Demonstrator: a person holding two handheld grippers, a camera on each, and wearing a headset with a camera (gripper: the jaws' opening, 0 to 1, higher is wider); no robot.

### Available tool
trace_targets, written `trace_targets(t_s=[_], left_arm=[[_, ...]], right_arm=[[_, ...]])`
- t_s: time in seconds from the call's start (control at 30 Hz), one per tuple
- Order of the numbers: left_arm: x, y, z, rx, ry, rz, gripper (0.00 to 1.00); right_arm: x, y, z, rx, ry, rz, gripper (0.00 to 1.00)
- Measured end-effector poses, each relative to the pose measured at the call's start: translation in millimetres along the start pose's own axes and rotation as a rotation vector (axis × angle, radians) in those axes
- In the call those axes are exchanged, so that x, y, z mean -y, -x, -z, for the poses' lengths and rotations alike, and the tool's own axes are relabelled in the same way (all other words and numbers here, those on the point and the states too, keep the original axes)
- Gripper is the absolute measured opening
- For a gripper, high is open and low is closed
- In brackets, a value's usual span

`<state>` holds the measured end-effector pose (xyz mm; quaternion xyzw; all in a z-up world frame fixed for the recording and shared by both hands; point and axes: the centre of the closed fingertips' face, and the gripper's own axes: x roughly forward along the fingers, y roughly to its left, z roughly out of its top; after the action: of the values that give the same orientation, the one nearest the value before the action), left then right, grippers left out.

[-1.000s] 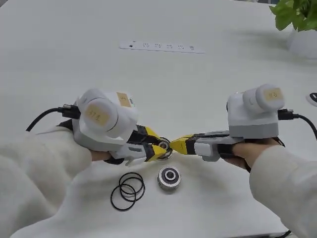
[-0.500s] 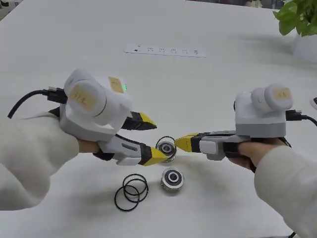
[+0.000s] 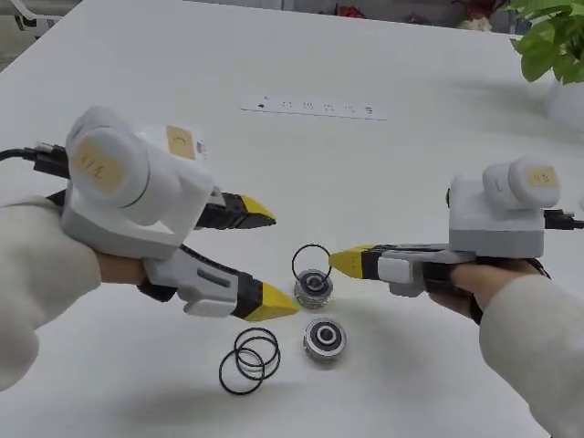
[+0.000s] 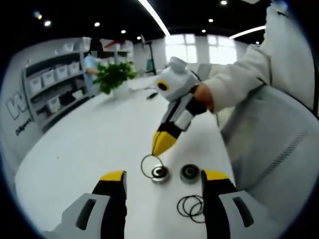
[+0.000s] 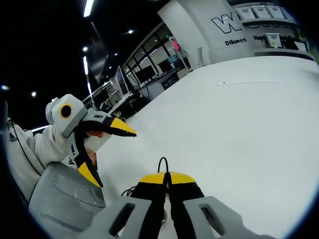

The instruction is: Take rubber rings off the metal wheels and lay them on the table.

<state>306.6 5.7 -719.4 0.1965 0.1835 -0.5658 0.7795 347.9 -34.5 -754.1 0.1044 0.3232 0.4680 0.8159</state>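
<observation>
In the head view the lower arc of the rubber ring (image 3: 295, 262) overlaps the top of the metal wheel (image 3: 313, 288), so you cannot tell whether it is fully free of the wheel or only lifted. The exact spot where it is pinched is hidden by the yellow tips. The loose rings (image 3: 248, 359) overlap each other on the bench (image 3: 411, 173), and their count is hard to read. In the right gripper view only a thin black loop (image 5: 163, 162) rises above your jaws, and the rest of it is covered by them.

Your right gripper (image 3: 341, 262) has its jaws pressed together, nipping the edge of that ring. The ring stands upright as an open loop, just beyond the tip. Your left gripper (image 3: 269, 262) is spread wide and holds nothing. One tip is up off the bench and the other is low, just left of the wheel and apart from it.

From the left gripper view, the wheel (image 4: 159, 174) sits between your own spread jaws and a little ahead of them. The ring (image 4: 143, 166) rises over it to meet the right gripper (image 4: 162, 144) coming down from above. A second wheel (image 4: 190, 173) lies flat just beside the first, towards you in the head view, at (image 3: 325, 338). The loose rings lie on the bench just to the left of that second wheel.
</observation>
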Motion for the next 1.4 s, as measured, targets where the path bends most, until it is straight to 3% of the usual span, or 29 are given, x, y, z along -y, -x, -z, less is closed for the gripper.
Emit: trace_targets(t_s=[0.5,0.93,1.17,1.4], left_arm=[[-0.4,43.0,-8.5,0.025,-0.01,-0.076,0.75],[0.8,81.4,0.4,0.007,0.011,-0.167,0.84],[6.0,102.2,13.8,0.006,0.056,-0.219,0.85],[13.7,117.7,27.6,0.003,0.108,-0.258,0.86]], right_arm=[[-14.5,1.8,-6.9,0.017,-0.004,-0.033,0.0],[-37.1,-1.2,-2.7,-0.006,-0.02,-0.12,0.0],[-58.3,-10.6,17.1,-0.093,-0.007,-0.195,0.0],[-69.7,-18.8,40.8,-0.19,0.013,-0.232,0.0]])
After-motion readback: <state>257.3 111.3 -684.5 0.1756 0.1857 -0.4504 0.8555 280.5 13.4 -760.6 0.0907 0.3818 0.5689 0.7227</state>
